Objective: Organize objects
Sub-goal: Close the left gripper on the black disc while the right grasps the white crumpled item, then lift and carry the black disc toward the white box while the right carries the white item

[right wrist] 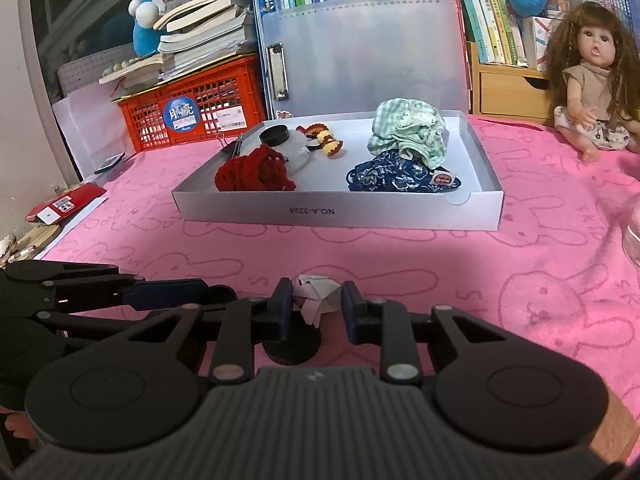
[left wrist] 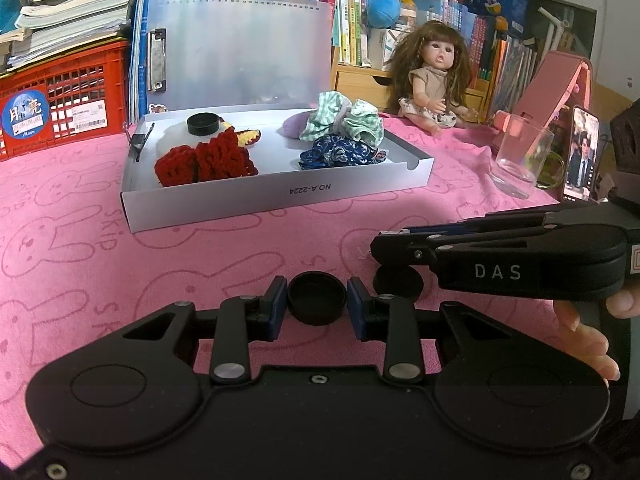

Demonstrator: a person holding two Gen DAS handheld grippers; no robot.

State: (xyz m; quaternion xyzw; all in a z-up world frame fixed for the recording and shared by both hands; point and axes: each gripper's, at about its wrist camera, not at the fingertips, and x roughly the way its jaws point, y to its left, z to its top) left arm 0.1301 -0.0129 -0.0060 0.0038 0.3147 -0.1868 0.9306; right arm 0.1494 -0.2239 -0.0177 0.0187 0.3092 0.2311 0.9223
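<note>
Gripping a small black cap between its blue pads, the left gripper sits low over the pink rabbit-print cloth near the front edge of the worktop. Just to its right, the right gripper is clenched on a crumpled white paper scrap, with a second black cap lying on the cloth directly beneath its jaws. Both tools are side by side, nearly touching.

Farther back, toward the middle of the worktop, stands the open white box. It already holds a red crocheted piece, another black cap, a green striped cloth bundle and a dark blue patterned one.

This looks like the pick-up step, with both items grasped but not yet lifted. Next, I'd judge, each hand must raise its load clear of the cloth and carry it over the box's front wall, keeping the grips firm; the light paper could slip out easily.
</note>
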